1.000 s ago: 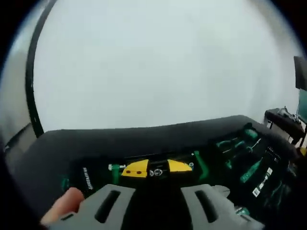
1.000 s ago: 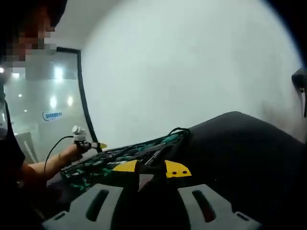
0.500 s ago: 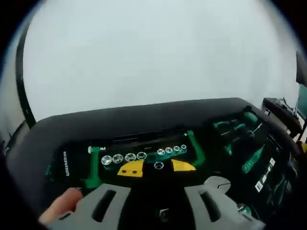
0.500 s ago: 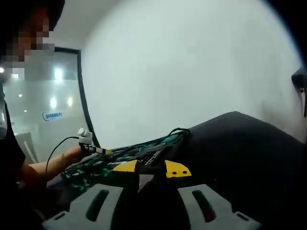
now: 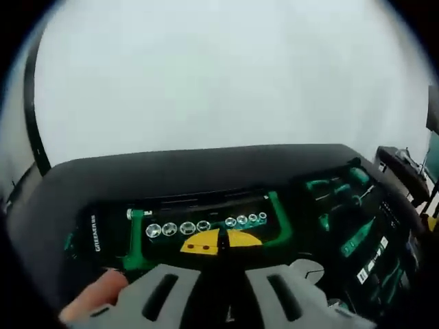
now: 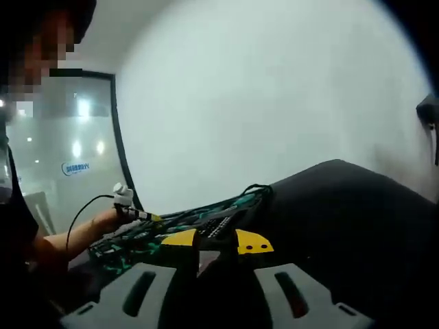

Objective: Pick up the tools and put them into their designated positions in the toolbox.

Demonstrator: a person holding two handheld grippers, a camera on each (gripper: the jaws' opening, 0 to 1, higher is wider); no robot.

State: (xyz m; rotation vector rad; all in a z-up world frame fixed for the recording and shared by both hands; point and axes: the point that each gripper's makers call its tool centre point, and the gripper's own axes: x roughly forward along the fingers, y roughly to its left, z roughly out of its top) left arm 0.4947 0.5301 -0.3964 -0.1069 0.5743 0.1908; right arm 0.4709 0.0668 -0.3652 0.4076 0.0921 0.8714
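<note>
In the left gripper view, I hold my left gripper [image 5: 221,241] low over the near edge of the open toolbox [image 5: 82,181]. Its yellow tips are pressed together with nothing between them, so it is clenched on nothing. Just beyond the tips lies the row of sockets [image 5: 202,225] in its green holder [image 5: 278,216], each seated in its own slot, which I judge is their designated place. Further right, green-handled tools [image 5: 336,192] lie in their recesses. A fingertip [image 5: 96,301] shows at the near left beside the gripper body.

In the right gripper view, my right gripper [image 6: 216,240] sits level, pointing across the black case [image 6: 343,205], its yellow tips parted with a small pale object between them; I cannot tell whether it is gripped. At far left a hand [image 6: 103,223] reaches over the tool tray [image 6: 199,216].
</note>
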